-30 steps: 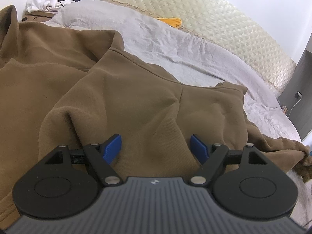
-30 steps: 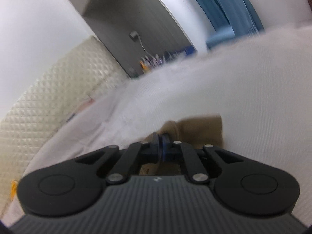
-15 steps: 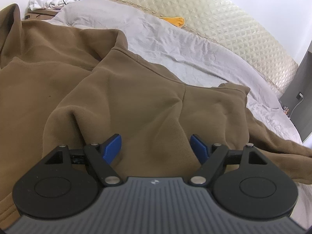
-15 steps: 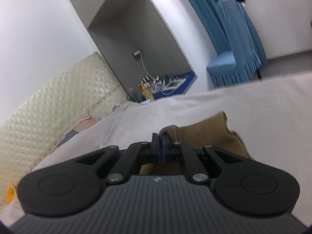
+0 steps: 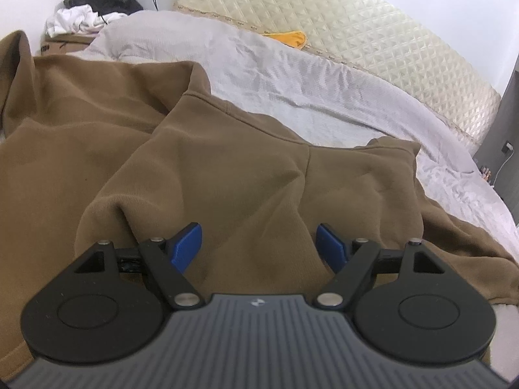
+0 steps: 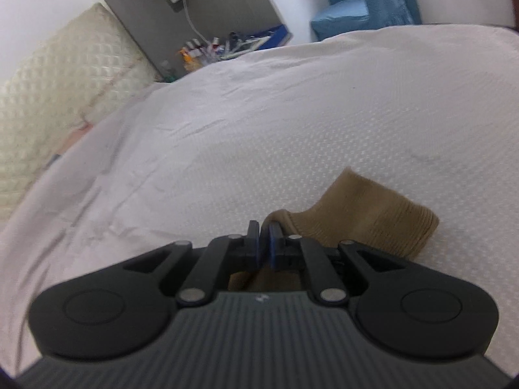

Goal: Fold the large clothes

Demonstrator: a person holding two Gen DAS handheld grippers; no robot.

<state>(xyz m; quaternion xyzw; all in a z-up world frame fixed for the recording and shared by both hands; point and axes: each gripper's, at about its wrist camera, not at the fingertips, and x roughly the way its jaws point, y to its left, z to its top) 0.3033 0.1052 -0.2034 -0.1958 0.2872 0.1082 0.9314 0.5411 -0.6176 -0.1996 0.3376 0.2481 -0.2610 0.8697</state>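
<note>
Grippers differ: the right gripper [image 6: 264, 240] has its jaws starting to part, though the pads still pinch the brown cuff [image 6: 366, 214], which lies on the white bed [image 6: 292, 123]. The left gripper [image 5: 259, 248] stands wide apart over the brown hoodie [image 5: 227, 168], clamping nothing. The hoodie spreads across the bed, with the quilted headboard [image 5: 356, 39] beyond it.

Brown sweatshirt [image 5: 227, 168]: thick matt fleece cloth, with a ribbed knit cuff [image 6: 382, 223]. Beneath it, bedsheet [image 6: 292, 123]: pale, finely dimpled woven cloth, lightly creased. Behind the sheet, headboard [image 5: 356, 32]: cream quilted padding with slight sheen. Left gripper [image 5: 259, 246]: matt black plastic, ridged grey housing.
</note>
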